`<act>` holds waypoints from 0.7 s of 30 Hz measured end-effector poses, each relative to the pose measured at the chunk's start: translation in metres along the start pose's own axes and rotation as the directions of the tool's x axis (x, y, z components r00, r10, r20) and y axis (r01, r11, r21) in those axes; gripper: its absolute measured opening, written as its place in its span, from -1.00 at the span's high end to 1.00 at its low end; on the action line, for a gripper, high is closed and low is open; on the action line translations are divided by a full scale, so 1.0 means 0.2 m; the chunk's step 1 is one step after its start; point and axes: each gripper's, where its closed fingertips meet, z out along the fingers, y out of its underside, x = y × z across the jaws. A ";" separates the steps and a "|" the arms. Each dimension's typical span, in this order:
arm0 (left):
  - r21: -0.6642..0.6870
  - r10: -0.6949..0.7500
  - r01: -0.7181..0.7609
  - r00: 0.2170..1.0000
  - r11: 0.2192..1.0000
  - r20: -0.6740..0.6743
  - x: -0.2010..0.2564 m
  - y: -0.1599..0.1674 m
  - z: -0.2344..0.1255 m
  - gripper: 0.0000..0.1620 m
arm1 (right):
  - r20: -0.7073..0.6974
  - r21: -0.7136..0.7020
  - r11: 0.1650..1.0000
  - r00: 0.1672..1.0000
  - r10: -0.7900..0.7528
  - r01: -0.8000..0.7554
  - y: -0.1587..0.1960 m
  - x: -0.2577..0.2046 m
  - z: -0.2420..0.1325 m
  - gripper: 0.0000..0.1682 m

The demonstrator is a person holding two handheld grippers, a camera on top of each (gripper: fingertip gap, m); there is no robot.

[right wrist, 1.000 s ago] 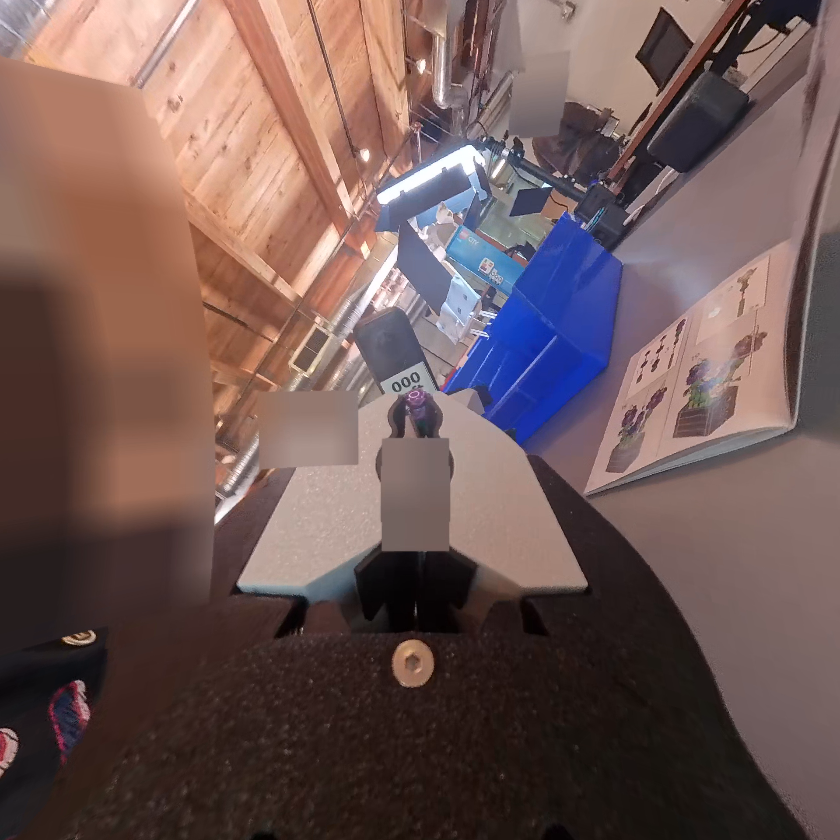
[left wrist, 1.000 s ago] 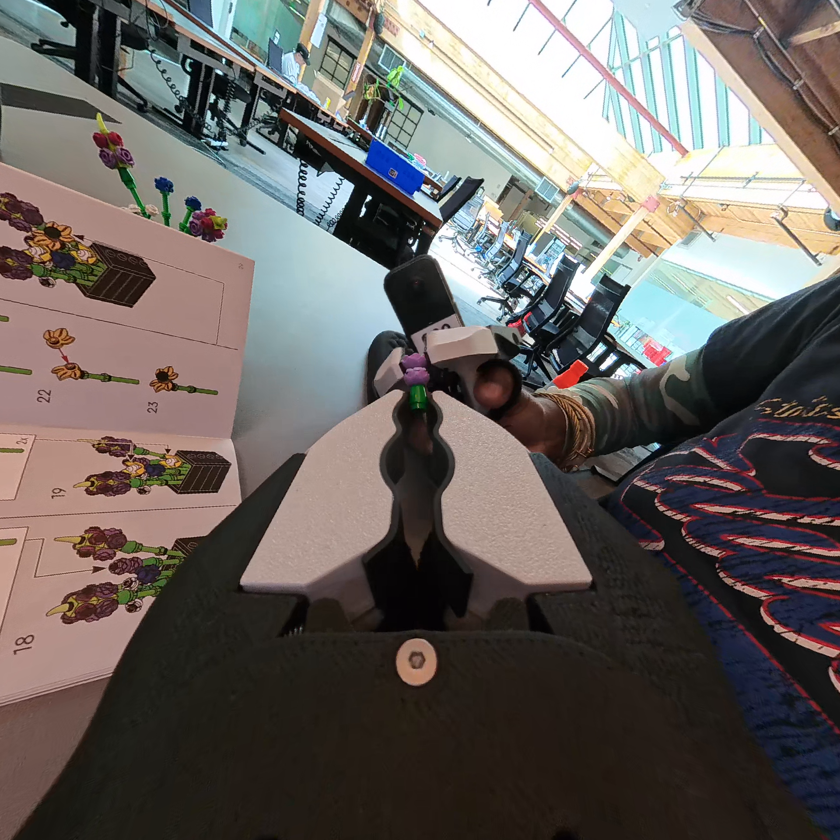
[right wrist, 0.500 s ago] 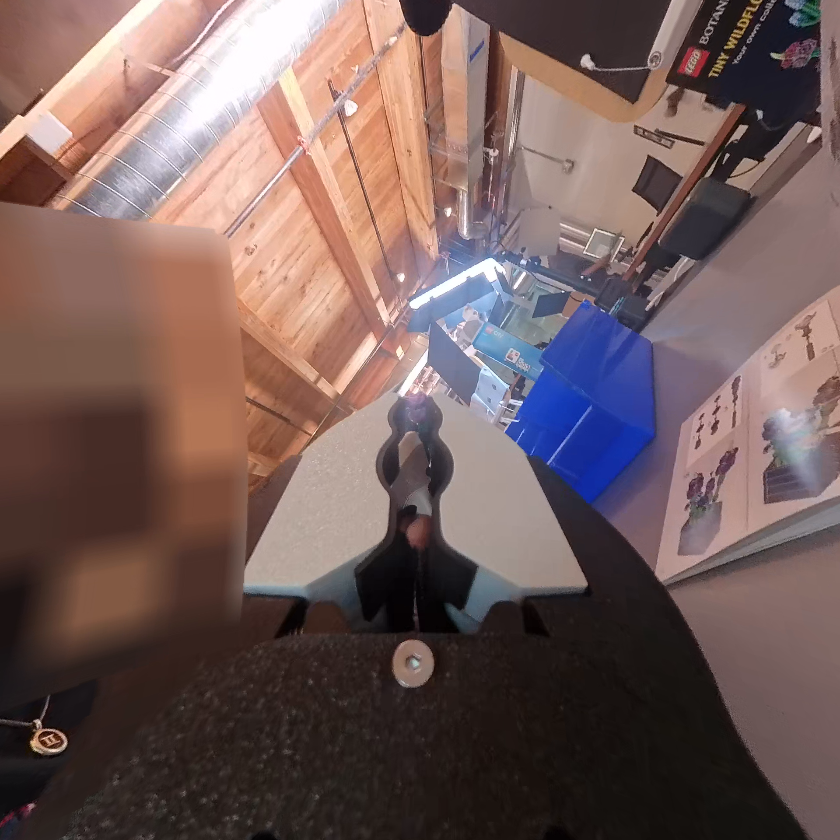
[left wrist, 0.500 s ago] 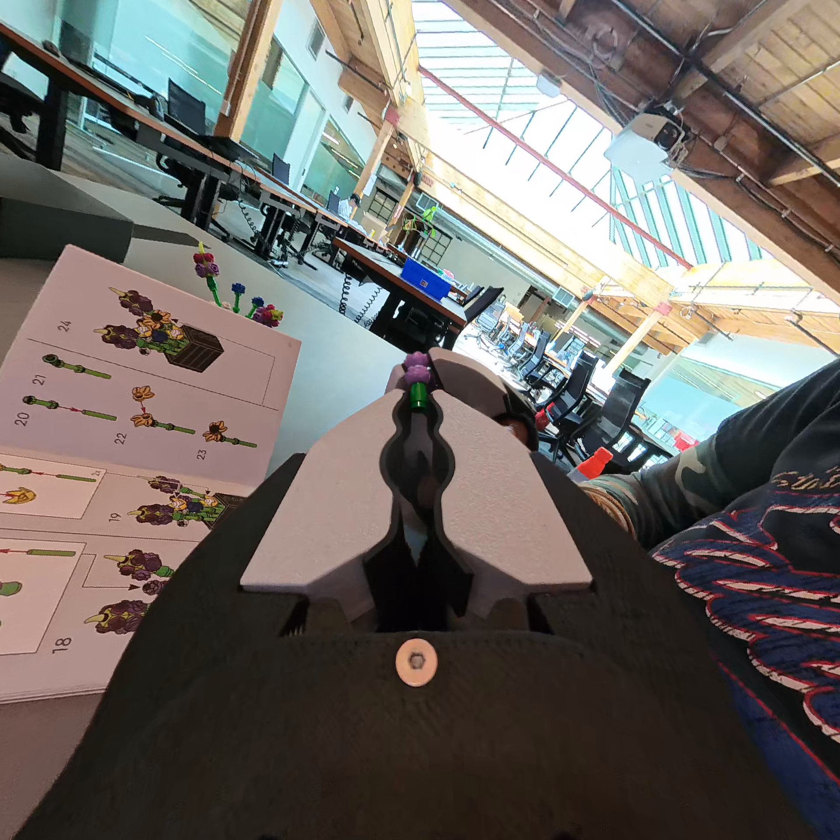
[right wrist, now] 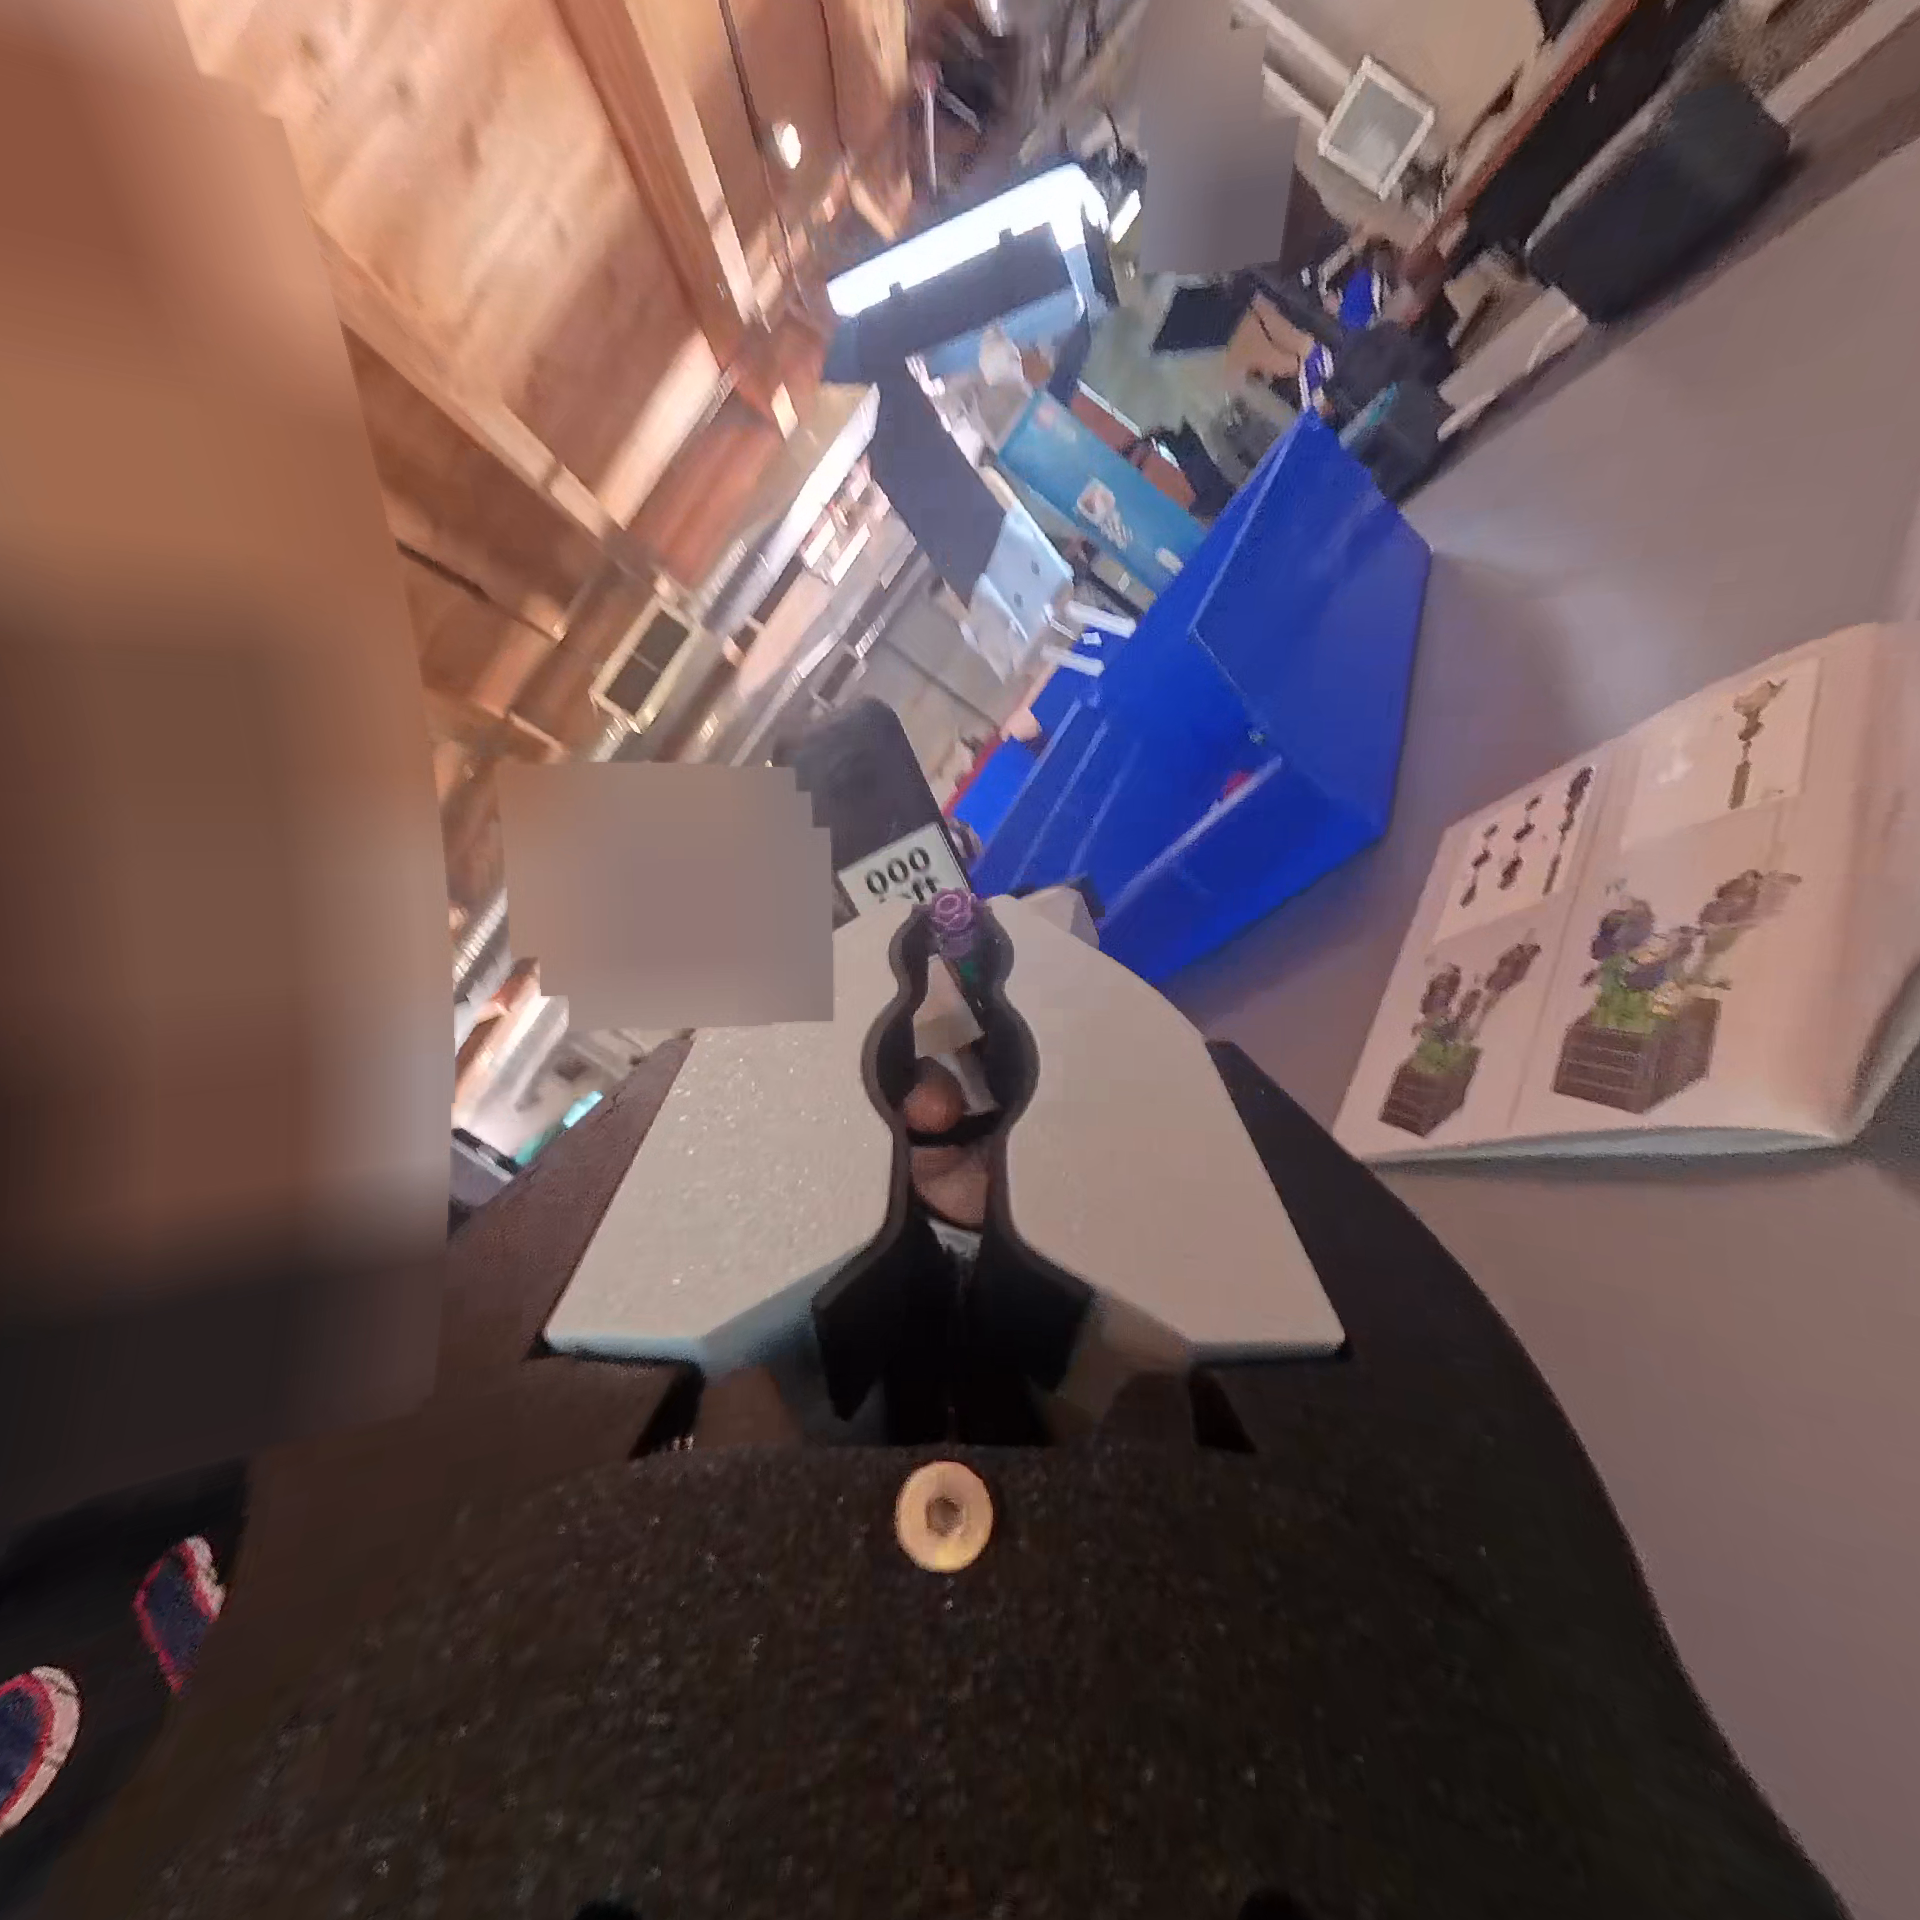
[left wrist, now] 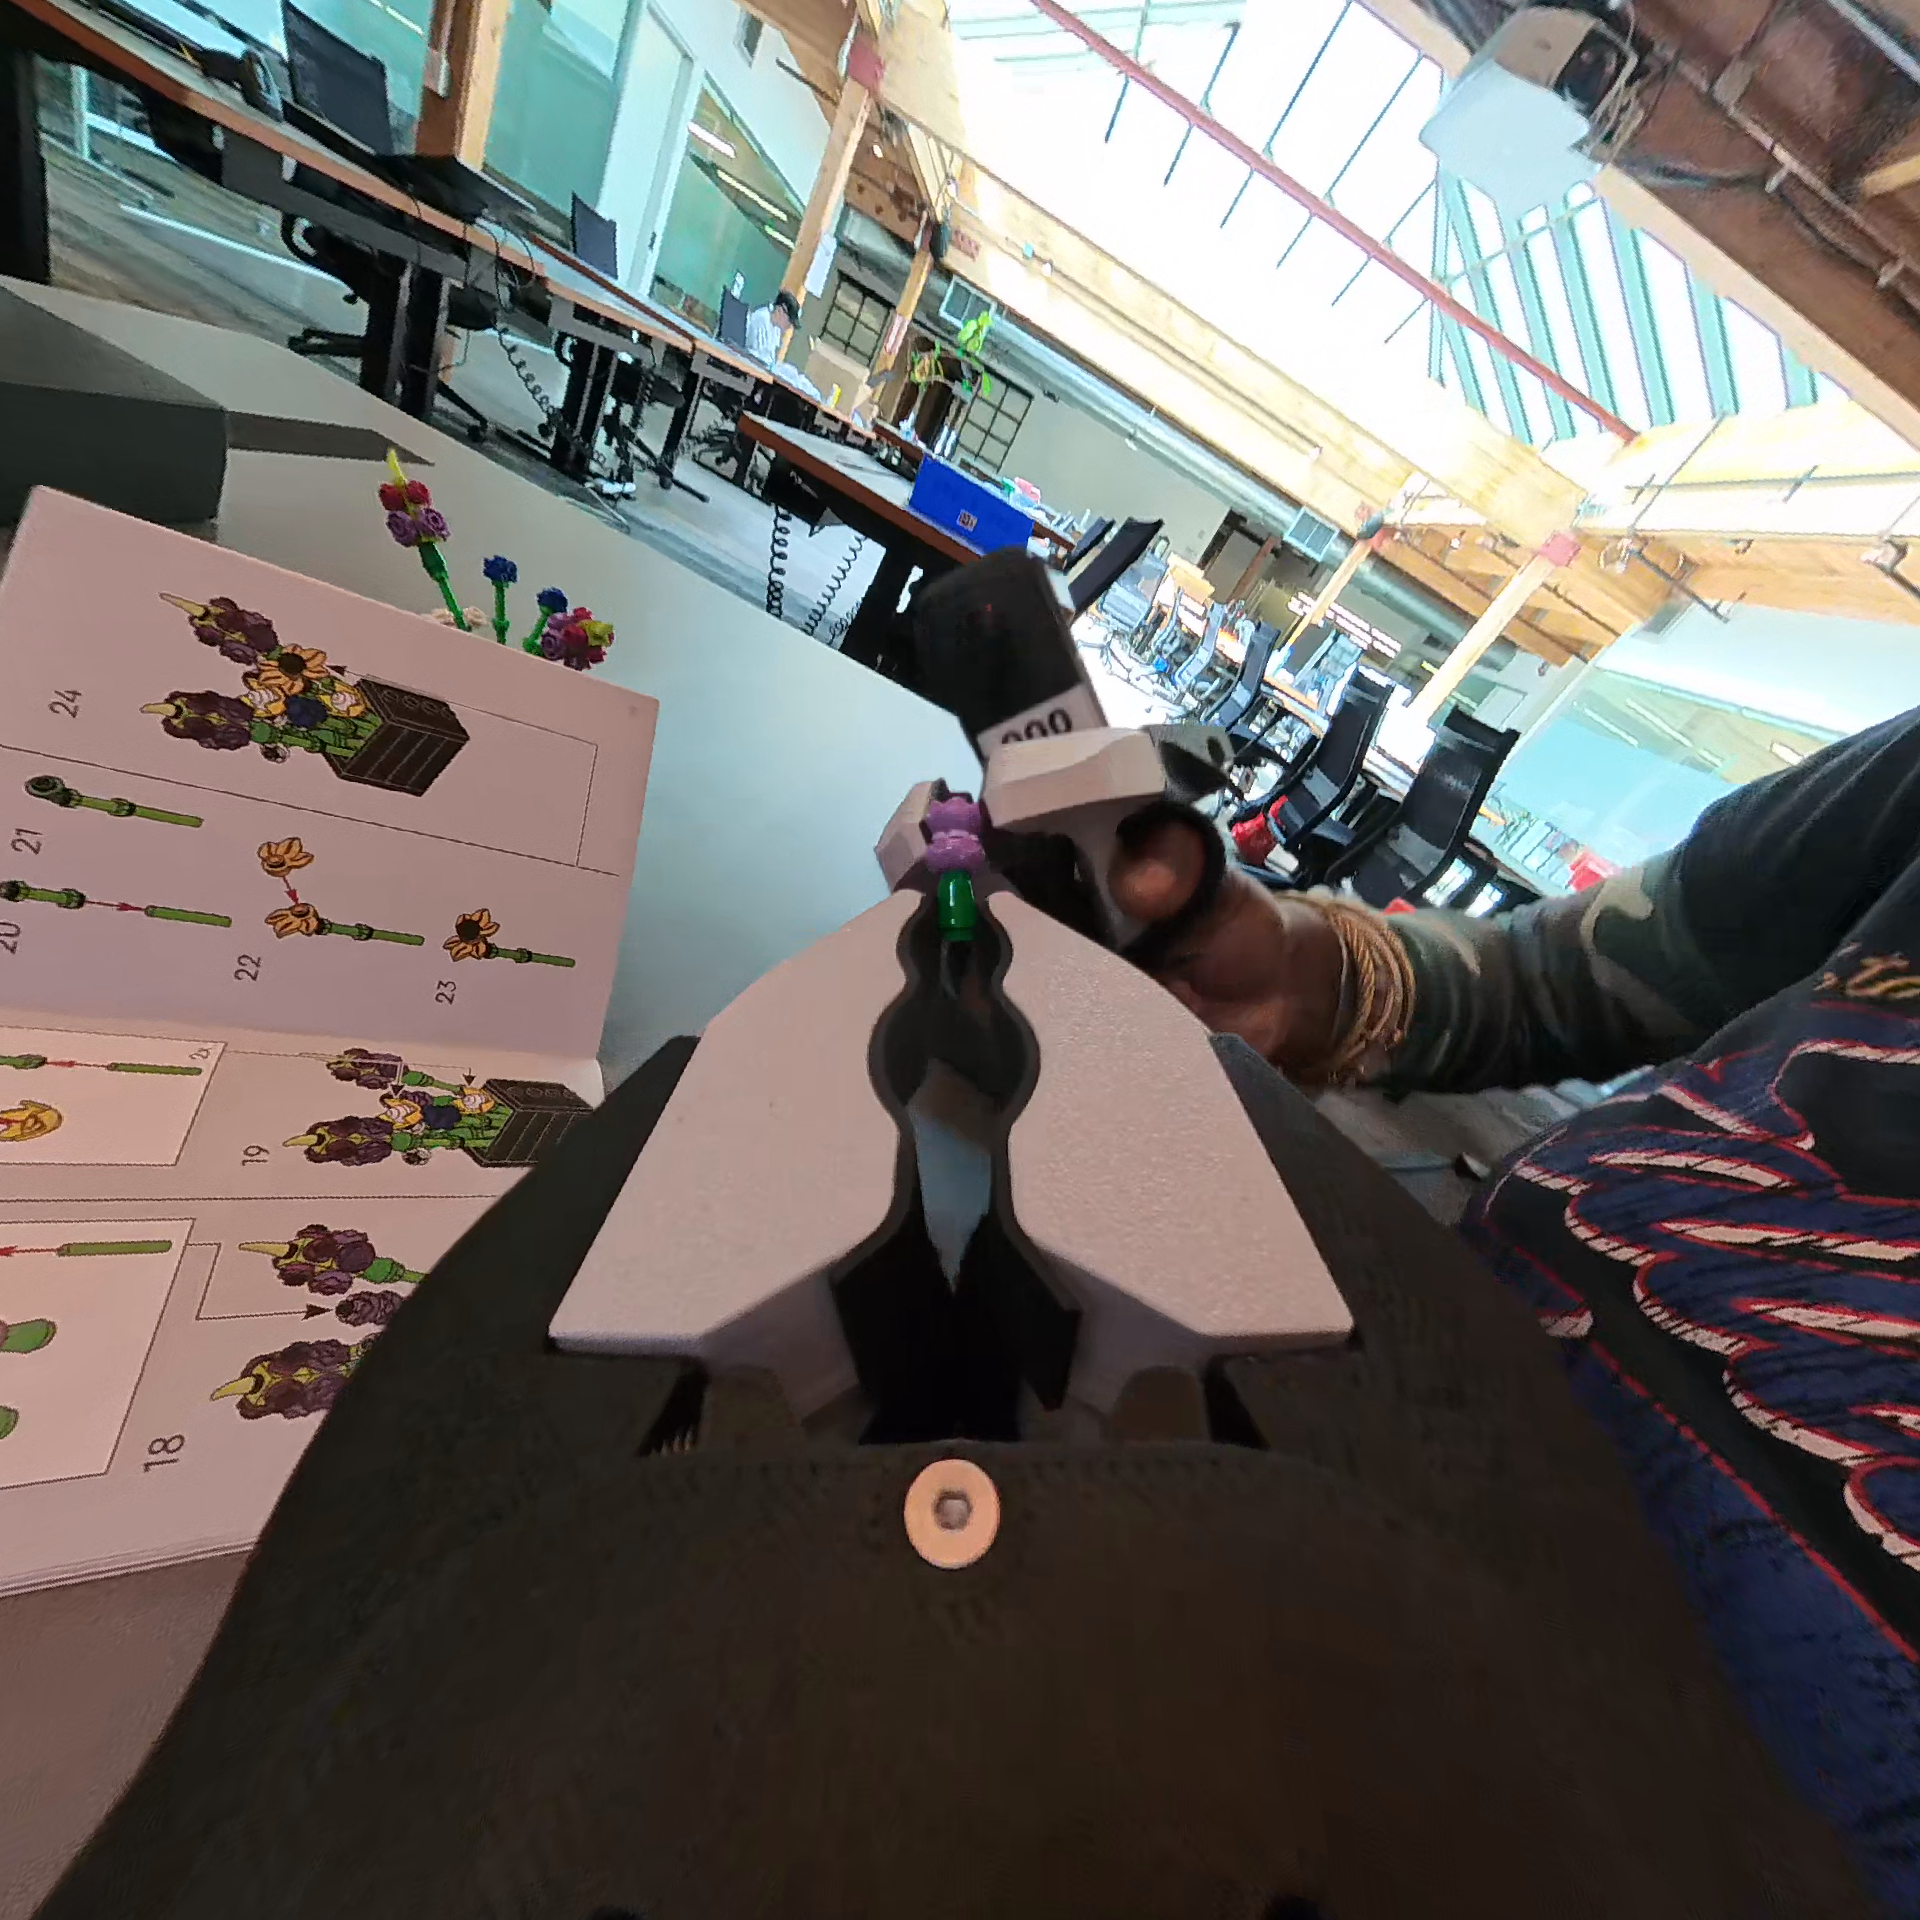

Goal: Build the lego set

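Note:
My left gripper (left wrist: 954, 906) is shut on a short green stem (left wrist: 954, 916) that stands out past its tips. Purple flower pieces (left wrist: 954, 837) sit on top of the stem. My right gripper (left wrist: 966, 821) meets it from the far side, its grey fingers (left wrist: 1070, 781) closed around the purple pieces, held by a hand. In the right wrist view my right gripper (right wrist: 951, 916) is shut on the purple flower (right wrist: 954, 914), with the green stem (right wrist: 971, 971) just behind. Both are held in the air above the grey table (left wrist: 769, 748).
An open instruction booklet (left wrist: 312, 883) lies on the table at the left; it also shows in the right wrist view (right wrist: 1621, 935). Several built flowers (left wrist: 488, 592) stand behind it. A blue bin (right wrist: 1226, 707) sits on the table. A person's sleeve and torso (left wrist: 1714, 1195) fill the right. Only a small space, under 4 cm, lies between the two pairs of fingers.
Both grippers stay shut on the same flower stem. The joined pair has tilted and swung, so the right gripper shows fully again beyond the left tips, and the booklet shifted in both views.

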 end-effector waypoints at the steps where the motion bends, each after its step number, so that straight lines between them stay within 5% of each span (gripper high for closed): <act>1: -0.021 0.008 -0.008 1.000 1.000 0.000 0.00 0.01 0.01 0.93 | -0.018 -0.043 0.999 1.000 -0.009 0.008 0.01 0.00 -0.01 0.90; 21: -0.476 0.190 -0.182 0.981 0.860 -0.032 0.03 0.35 0.11 0.93 | -0.146 -0.537 0.844 0.987 -0.067 -0.022 0.21 0.11 -0.23 0.90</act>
